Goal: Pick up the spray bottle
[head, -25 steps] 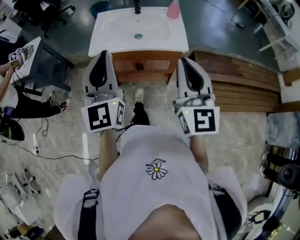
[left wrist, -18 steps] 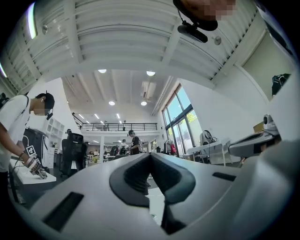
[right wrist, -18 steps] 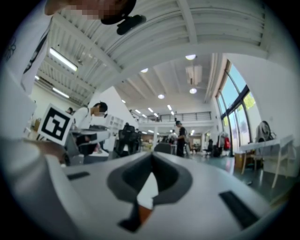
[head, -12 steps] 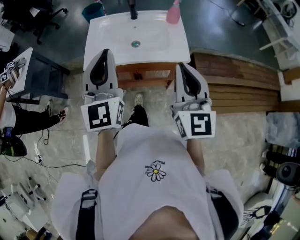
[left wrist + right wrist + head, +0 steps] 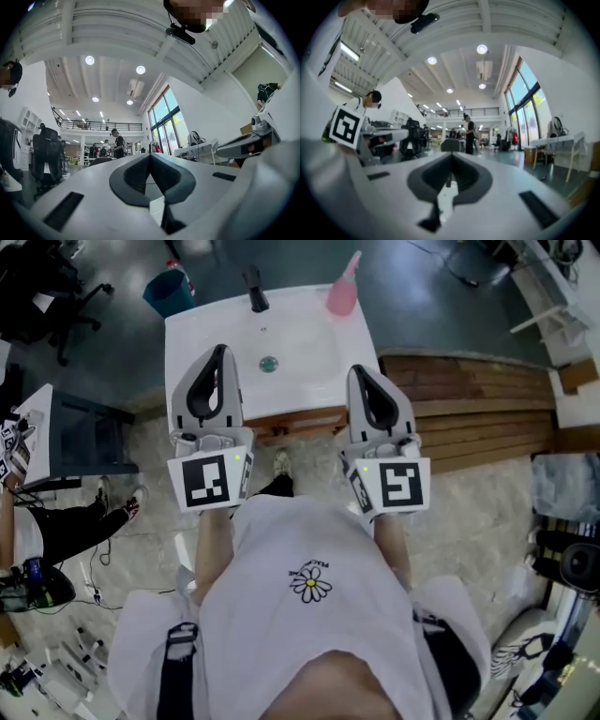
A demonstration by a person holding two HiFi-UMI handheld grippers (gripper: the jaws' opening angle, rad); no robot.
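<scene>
The spray bottle [image 5: 341,294] stands at the surface's [image 5: 314,338] far right corner, and the faucet [image 5: 254,289] at its far edge. The left gripper [image 5: 218,352] and the right gripper [image 5: 362,372] hang over its near edge.

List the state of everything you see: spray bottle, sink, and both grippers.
Spray bottle: upright on the sink's back right corner, not held.
Sink: nothing seen in the basin.
Left gripper: jaws shut, empty.
Right gripper: jaws shut, empty.
</scene>
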